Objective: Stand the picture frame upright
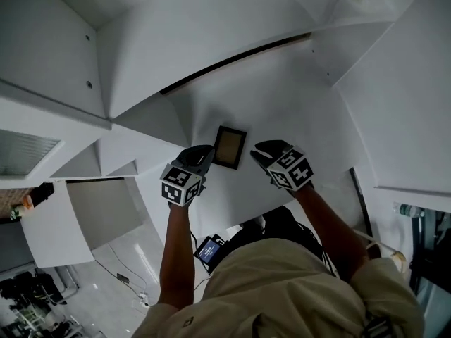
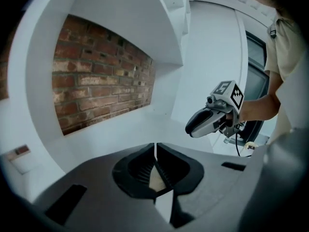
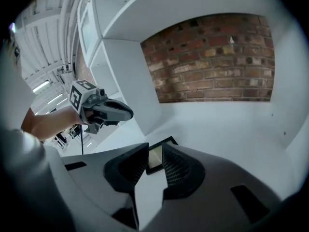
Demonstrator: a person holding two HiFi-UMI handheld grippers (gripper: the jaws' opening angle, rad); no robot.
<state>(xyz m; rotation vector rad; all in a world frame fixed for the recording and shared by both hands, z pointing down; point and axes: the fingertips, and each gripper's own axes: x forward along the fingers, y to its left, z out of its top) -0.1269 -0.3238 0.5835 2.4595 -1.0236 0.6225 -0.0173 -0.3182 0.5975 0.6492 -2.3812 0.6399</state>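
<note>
A small black picture frame [image 1: 230, 146] with a tan picture lies flat on the white shelf board [image 1: 282, 104]. My left gripper [image 1: 199, 158] sits at the frame's left edge, its jaws drawn together to a thin slit in the left gripper view [image 2: 155, 149]; a tan sliver of the frame [image 2: 155, 180] shows behind the tips. My right gripper [image 1: 263, 153] hovers just right of the frame. In the right gripper view its jaws [image 3: 155, 150] stand apart with nothing held, and the frame [image 3: 158, 154] lies on the board just beyond them.
The shelf bay has a brick back wall [image 3: 217, 62] and white side walls [image 3: 130, 76] close on both sides. A higher shelf board [image 1: 56, 104] juts out at the left. The shelf's front edge runs just under the grippers.
</note>
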